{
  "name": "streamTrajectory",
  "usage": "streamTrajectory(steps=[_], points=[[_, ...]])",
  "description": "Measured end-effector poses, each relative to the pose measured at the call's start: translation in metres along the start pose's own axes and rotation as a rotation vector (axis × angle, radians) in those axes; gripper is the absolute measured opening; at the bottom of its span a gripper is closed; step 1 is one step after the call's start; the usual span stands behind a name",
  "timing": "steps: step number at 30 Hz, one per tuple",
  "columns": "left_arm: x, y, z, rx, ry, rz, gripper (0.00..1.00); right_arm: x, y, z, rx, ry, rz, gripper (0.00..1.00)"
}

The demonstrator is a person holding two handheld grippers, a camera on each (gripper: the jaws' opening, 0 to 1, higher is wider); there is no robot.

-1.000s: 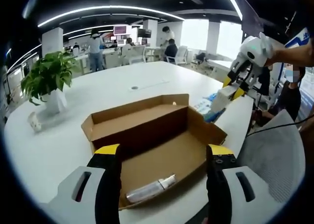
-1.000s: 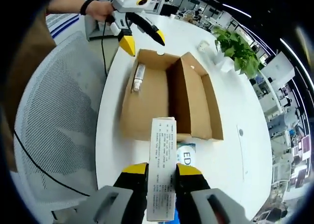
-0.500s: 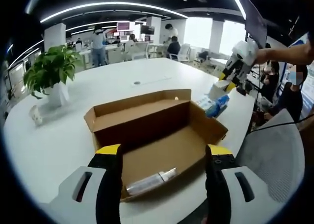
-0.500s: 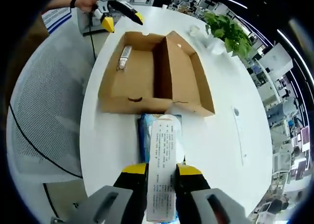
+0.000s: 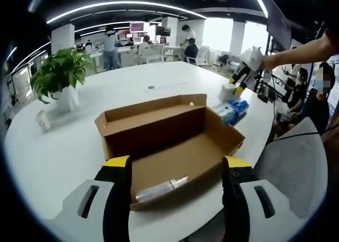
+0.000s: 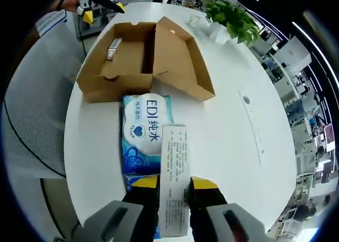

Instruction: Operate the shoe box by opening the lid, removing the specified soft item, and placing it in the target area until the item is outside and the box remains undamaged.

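Note:
The brown cardboard shoe box point(image 5: 169, 141) lies open on the white table point(image 5: 63, 146), its lid folded back. A silvery tube point(image 5: 159, 188) rests inside near the front wall. My left gripper point(image 5: 176, 168) is open in front of the box, holding nothing. In the right gripper view, my right gripper point(image 6: 175, 182) is shut on a white printed carton point(image 6: 174, 157), held above a blue wipes pack point(image 6: 142, 136) that lies beside the box point(image 6: 143, 56). The left gripper view shows the right gripper point(image 5: 241, 78) with the carton point(image 5: 229, 91) over the wipes pack point(image 5: 233, 110).
A potted plant point(image 5: 58, 78) stands at the far left of the table, with a small white object point(image 5: 42, 120) beside it. A grey mesh chair point(image 5: 296, 168) sits at the table's near edge. People stand and sit in the office behind. The left gripper point(image 6: 100, 10) is beyond the box.
My right gripper has carried the white carton away from the box and now holds it over the wipes pack. The left gripper stays open in front of the box.

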State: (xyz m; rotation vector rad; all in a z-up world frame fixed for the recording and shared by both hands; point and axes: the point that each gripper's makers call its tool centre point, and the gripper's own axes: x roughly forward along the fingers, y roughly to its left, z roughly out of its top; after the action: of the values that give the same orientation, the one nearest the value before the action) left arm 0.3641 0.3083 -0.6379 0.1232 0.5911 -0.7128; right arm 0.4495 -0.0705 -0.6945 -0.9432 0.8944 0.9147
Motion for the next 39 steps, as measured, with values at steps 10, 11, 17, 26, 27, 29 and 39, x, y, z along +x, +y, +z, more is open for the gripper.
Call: streamTrajectory(steps=[10,11,17,26,27,29,39], points=[[-0.009,0.007,-0.004,-0.015,0.012,0.043,0.69,0.013,-0.020,-0.015,-0.072,0.032,0.013,0.16],[-0.009,0.007,-0.004,-0.015,0.014,0.045,0.69,0.015,-0.021,-0.017,-0.074,0.035,0.014,0.16],[-0.010,0.004,-0.005,-0.014,0.025,0.057,0.69,0.025,-0.030,-0.028,-0.089,0.061,0.023,0.17],[-0.014,0.008,-0.005,-0.023,0.035,0.086,0.69,0.042,-0.030,-0.047,-0.079,0.090,0.054,0.17],[-0.014,0.009,-0.005,-0.023,0.036,0.088,0.69,0.043,-0.030,-0.048,-0.080,0.092,0.056,0.17],[-0.014,0.010,-0.005,-0.022,0.040,0.093,0.69,0.047,-0.031,-0.051,-0.084,0.094,0.062,0.17],[-0.013,0.014,-0.003,-0.023,0.044,0.111,0.69,0.055,-0.028,-0.055,-0.100,0.110,0.088,0.17]])
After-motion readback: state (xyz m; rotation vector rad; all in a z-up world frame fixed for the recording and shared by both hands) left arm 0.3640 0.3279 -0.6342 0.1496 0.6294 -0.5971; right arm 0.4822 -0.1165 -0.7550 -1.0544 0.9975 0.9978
